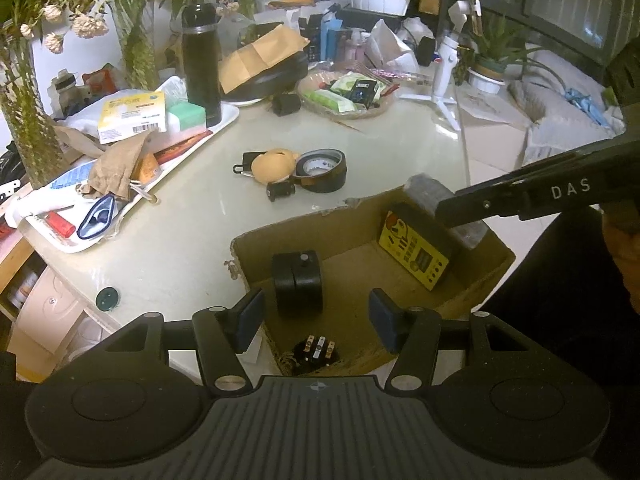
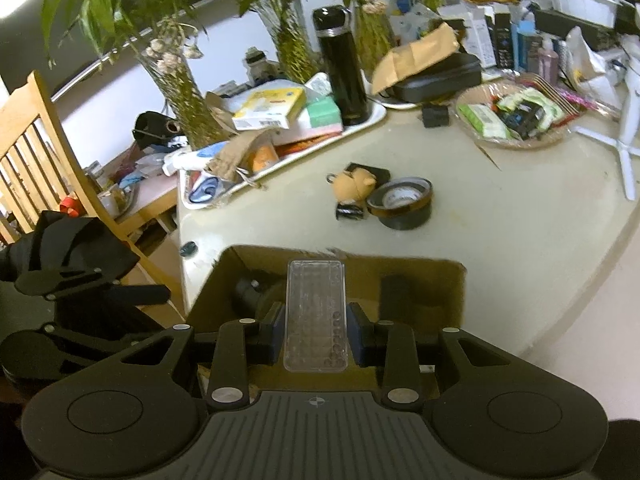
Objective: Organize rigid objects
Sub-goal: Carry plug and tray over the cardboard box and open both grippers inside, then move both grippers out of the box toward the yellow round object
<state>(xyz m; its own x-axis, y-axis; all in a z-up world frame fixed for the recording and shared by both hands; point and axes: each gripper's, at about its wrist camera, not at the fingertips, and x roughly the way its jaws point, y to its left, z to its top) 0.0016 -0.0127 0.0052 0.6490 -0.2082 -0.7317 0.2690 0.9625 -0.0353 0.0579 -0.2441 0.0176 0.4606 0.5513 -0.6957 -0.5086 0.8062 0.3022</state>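
Nearest to us, the right claw point(image 2: 315, 334) has a clear rectangular plastic case point(image 2: 315, 314) between its blue pads point(image 2: 279, 334); they sit at the case's long edges, though we cannot tell whether they press or have let go. We judge the case light, stiff and slick, so it is best held low across its narrow width, where the flat walls give the pads purchase. It hangs over the open brown cardboard box point(image 2: 424, 280), which stands at the near edge of the pale surface point(image 2: 500, 240). The left claw point(image 1: 316, 322) stands open and empty above that box point(image 1: 472, 280), its jaws well apart. Below it, at 12 o'clock, rests a black double wheel point(image 1: 298, 282), heavy-looking and apt to roll; at 6 o'clock lies a small black part with copper contacts point(image 1: 318, 350), which seems fragile. At 2 o'clock a yellow-labelled black block point(image 1: 418, 252) leans on the box wall. Farther out, at 12 o'clock on the surface, a dark roll of tape point(image 1: 322, 170) touches a tan rounded toy point(image 1: 274, 166); both should take a firm side grip.
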